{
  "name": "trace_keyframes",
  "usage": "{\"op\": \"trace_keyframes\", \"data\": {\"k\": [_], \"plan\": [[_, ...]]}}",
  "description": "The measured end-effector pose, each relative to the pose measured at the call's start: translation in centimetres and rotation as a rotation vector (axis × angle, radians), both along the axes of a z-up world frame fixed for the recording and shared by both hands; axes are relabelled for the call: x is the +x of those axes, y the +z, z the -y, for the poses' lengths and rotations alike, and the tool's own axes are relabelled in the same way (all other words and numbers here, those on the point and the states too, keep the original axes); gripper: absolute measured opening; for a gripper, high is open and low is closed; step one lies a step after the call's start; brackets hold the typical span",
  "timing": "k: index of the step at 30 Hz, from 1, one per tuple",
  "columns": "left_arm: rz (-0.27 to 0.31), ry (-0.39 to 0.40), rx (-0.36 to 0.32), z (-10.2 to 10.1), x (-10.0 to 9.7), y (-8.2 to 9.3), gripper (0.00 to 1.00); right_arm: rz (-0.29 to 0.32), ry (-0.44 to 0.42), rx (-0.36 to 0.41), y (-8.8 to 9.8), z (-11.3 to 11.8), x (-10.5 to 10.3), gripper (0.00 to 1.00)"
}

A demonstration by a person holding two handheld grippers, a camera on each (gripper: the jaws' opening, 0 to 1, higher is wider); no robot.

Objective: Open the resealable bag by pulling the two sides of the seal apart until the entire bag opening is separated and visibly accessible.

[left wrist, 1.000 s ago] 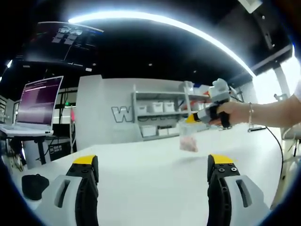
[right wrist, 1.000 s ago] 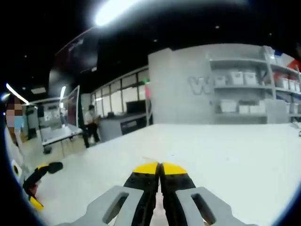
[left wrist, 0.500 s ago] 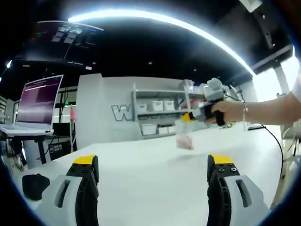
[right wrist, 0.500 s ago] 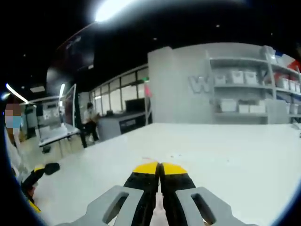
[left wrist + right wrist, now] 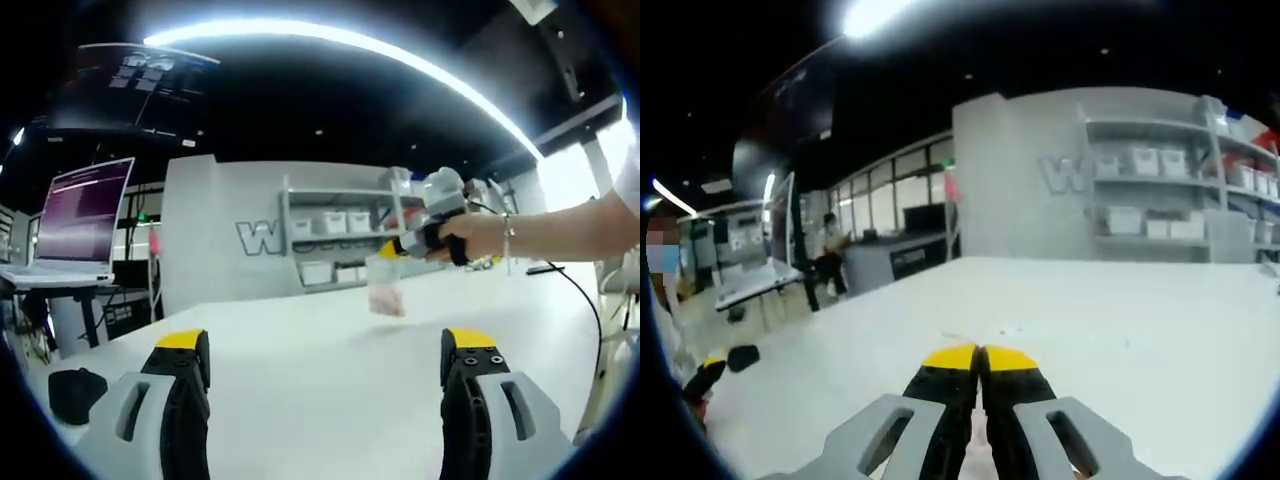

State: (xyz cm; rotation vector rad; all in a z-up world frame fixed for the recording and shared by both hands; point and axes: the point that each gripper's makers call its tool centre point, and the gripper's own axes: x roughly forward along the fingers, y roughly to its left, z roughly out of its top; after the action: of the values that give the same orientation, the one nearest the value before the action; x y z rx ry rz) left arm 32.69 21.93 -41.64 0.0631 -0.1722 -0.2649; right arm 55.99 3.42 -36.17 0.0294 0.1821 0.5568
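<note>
Bag-opening is happening over a wide white table [image 5: 300,350], with shelving [image 5: 340,235] standing behind it along the grey wall. A laptop [image 5: 75,225] is sitting off to the side, well apart from the work. The right claw [image 5: 388,251] is gripping the resealable bag [image 5: 385,290] by its top edge, so it is hanging clear above the table, probably to leave the other side of the seal free for a second grip. The left claw [image 5: 325,375] is standing wide and holding nothing, pointing toward the bag but well apart from it. In the right gripper view, that claw's [image 5: 980,365] jaws are pressing together on something pale.
</note>
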Motion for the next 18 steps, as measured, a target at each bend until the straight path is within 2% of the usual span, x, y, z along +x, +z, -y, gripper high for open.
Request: {"op": "trace_keyframes", "data": {"k": [10, 18], "plan": [[-0.01, 0.001, 0.0, -0.1, 0.1, -0.1, 0.94, 0.016, 0.006, -0.012, 0.5, -0.9, 1.2, 0.0], [-0.013, -0.004, 0.003, 0.1, 0.2, -0.2, 0.94, 0.017, -0.003, -0.029, 0.4, -0.9, 2.5, 0.0]]}}
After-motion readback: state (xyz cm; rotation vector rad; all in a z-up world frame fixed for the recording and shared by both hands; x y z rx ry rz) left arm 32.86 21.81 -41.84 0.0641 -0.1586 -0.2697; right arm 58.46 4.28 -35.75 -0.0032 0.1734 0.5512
